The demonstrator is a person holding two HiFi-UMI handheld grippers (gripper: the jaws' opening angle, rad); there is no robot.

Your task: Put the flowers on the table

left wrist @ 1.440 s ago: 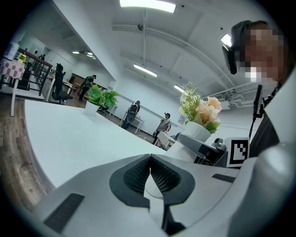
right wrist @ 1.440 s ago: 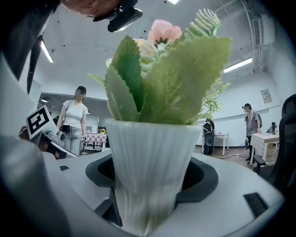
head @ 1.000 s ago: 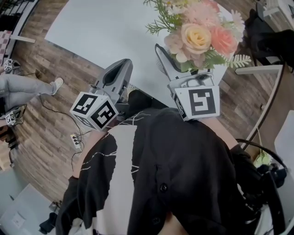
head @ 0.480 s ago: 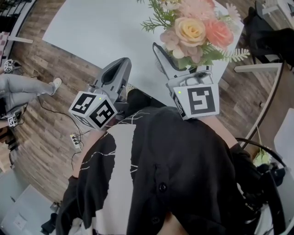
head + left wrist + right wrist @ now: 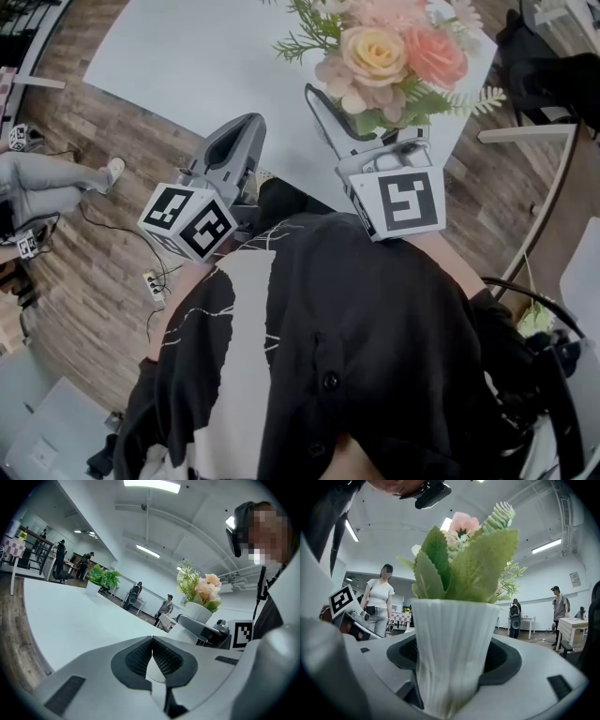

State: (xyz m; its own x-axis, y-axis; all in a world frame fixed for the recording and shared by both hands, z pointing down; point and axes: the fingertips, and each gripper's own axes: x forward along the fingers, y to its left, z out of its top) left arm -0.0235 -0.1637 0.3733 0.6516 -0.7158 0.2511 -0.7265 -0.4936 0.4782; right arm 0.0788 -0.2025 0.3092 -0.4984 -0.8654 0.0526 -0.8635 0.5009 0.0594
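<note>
Two grippers: the right gripper (image 5: 452, 667) jaws grasp the ribbed vase (image 5: 197, 612) of flowers (image 5: 389, 56) over the desk (image 5: 187, 56); the left gripper (image 5: 151, 653) jaws are clenched, empty.

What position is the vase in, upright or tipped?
Upright. In the right gripper view the ribbed vase stands straight up in the right claw, with the flowers on top.

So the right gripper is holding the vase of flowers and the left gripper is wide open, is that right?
Not quite. The left gripper is shut, not wide open: the left gripper view shows its pads meeting with nothing between them. The rest stands: the right gripper does hold the vase of flowers.
</note>
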